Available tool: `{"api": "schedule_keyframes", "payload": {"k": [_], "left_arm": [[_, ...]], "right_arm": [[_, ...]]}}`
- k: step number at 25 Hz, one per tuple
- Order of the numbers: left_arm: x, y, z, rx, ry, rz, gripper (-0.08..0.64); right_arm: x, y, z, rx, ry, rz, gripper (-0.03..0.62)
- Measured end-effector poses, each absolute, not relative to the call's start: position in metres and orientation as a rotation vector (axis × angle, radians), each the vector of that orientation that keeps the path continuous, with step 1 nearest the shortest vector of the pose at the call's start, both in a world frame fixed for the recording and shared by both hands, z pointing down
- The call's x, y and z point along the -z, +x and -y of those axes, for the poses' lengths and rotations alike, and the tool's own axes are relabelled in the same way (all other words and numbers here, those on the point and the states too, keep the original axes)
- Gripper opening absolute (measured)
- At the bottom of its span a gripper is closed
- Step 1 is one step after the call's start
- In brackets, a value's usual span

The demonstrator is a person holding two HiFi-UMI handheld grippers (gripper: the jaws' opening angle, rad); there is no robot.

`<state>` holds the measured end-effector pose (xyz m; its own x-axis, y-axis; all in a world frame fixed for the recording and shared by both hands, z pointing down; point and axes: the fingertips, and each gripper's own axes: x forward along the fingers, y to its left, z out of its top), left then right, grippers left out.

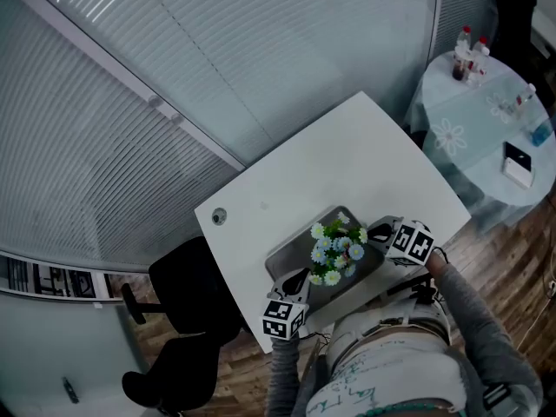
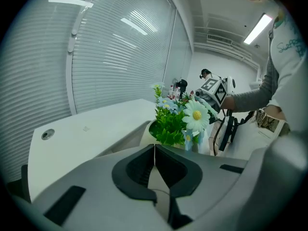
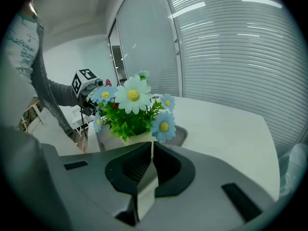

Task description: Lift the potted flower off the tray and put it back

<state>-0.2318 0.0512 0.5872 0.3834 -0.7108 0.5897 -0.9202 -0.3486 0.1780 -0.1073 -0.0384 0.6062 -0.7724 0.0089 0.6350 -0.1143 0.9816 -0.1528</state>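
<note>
Ribbed black fingers [image 2: 140, 169], pressed together — potted daisies [image 1: 337, 250] on rectangular grey tray [image 1: 294, 247].

Ahead of you a white table [image 1: 347, 163] stands beside a wall of closed grey blinds [image 1: 174, 76]. To your left a black office chair [image 1: 187, 276] sits on the wooden floor [image 1: 499, 246]. Further off to your right, a round table [image 1: 469, 102] under a pale flowered cloth carries some bottles [image 1: 469, 55]. A ceiling strip light [image 2: 258, 28] glows overhead
</note>
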Motion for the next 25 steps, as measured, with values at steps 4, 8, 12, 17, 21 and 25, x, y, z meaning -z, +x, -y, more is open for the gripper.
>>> {"api": "schedule_keyframes", "payload": {"k": [4, 8, 12, 17, 21, 25], "left_arm": [[-0.588, -0.232, -0.051, -0.581, 2.172, 1.393, 0.012], [-0.586, -0.233, -0.046, -0.569, 2.193, 1.38, 0.012], [-0.587, -0.231, -0.043, -0.587, 2.218, 1.348, 0.012], [-0.589, -0.226, -0.04, -0.605, 2.251, 1.295, 0.012], [-0.59, -0.225, -0.04, -0.613, 2.27, 1.265, 0.012], [-0.592, -0.222, -0.038, -0.625, 2.279, 1.255, 0.012]], "right_arm": [[-0.603, -0.112, 0.037, -0.224, 0.016, 2.443, 0.025], [-0.604, -0.116, 0.038, -0.166, -0.048, 2.438, 0.025], [-0.605, -0.12, 0.041, -0.208, -0.052, 2.462, 0.025], [-0.607, -0.126, 0.043, -0.232, -0.052, 2.483, 0.025], [-0.608, -0.129, 0.044, -0.226, -0.073, 2.496, 0.025], [-0.608, -0.127, 0.045, -0.226, -0.086, 2.492, 0.025]]}}
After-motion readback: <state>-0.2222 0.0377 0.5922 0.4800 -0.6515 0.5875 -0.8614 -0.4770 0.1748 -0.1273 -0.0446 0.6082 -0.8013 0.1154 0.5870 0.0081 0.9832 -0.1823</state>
